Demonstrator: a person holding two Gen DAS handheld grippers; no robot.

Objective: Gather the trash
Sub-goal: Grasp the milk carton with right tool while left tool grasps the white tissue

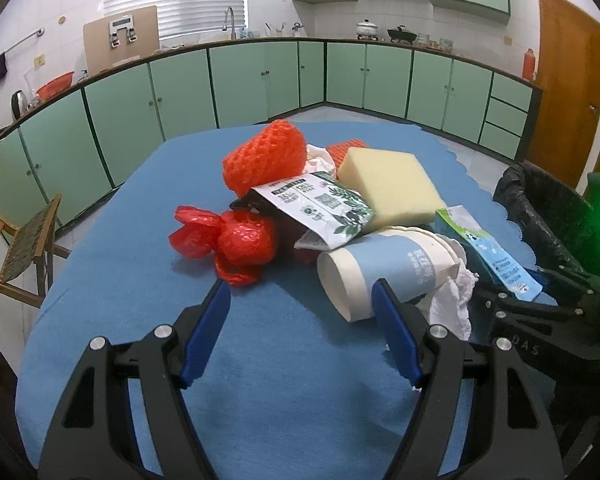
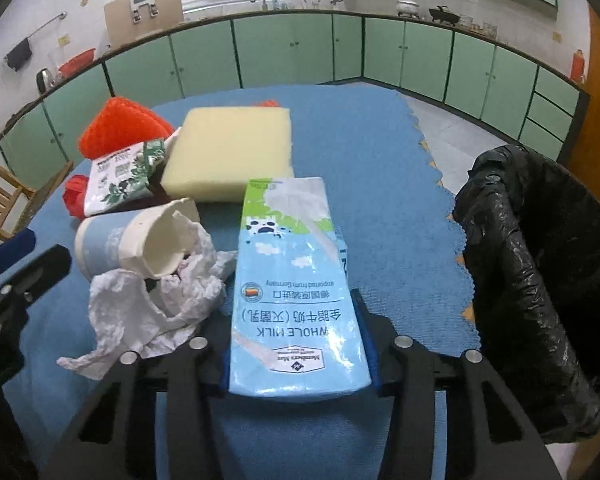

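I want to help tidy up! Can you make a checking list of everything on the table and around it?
Surface: blue cloth covers the table.
Job's things: milk carton, cup lying on its side, tissue, sponge, red bag, orange net, pouch; bin with black liner at table's right.
Clutter: nothing seen.
Grippers: left gripper open, beside the cup; right gripper shut on milk carton.
Cables: nothing seen.
Surroundings: green cabinets, chair, door.
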